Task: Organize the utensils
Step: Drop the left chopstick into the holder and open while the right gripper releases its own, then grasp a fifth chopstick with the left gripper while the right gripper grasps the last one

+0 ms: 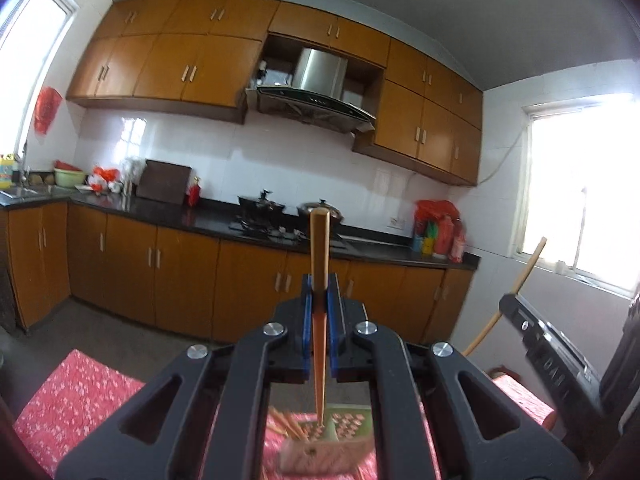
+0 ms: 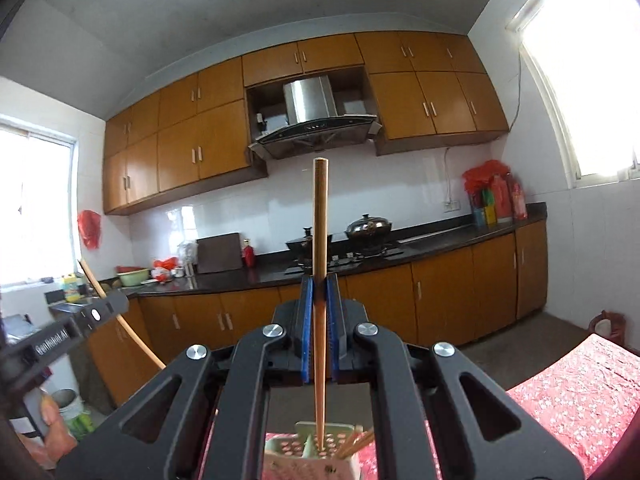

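Left gripper [image 1: 320,286]: jaws closed on one wooden chopstick [image 1: 320,252], pinched between the blue ribbed pads [image 1: 307,320]. The stick stands upright in the grip, blunt squared end up, tapered tip down. Its lower tip hangs just over the perforated utensil holder [image 1: 320,444], which sits on the table with the red floral cloth [image 1: 72,392]. Whether the tip touches the holder cannot be told; that area is blurred.

Right gripper [image 2: 320,286]: jaws closed on a second chopstick [image 2: 320,220], same upright pose, more length showing above the pads [image 2: 306,320]. Its pointed tip sits at the top of the holder [image 2: 316,446], over the compartment with round holes; contact not resolvable.

Materials: both chopsticks are smooth, light brown wood, darker orange along the lower shaft. Gripper frames are matte black plastic with round silver bolts. The holder is pale, box-shaped, with a grid of round holes and a divider wall. More chopsticks [image 2: 356,442] lean in the holder's right-hand compartment as the right wrist view shows it; in the left wrist view a bundle [image 1: 286,426] leans at the holder's left.

Each view catches the other gripper at its edge, stick clamped and tilted: right gripper [image 1: 516,308], left gripper [image 2: 100,312]. A hand [image 2: 52,432] grips the left handle.

Background: orange-brown cabinets, dark glossy counter [image 2: 440,240], steel range hood [image 2: 312,120].
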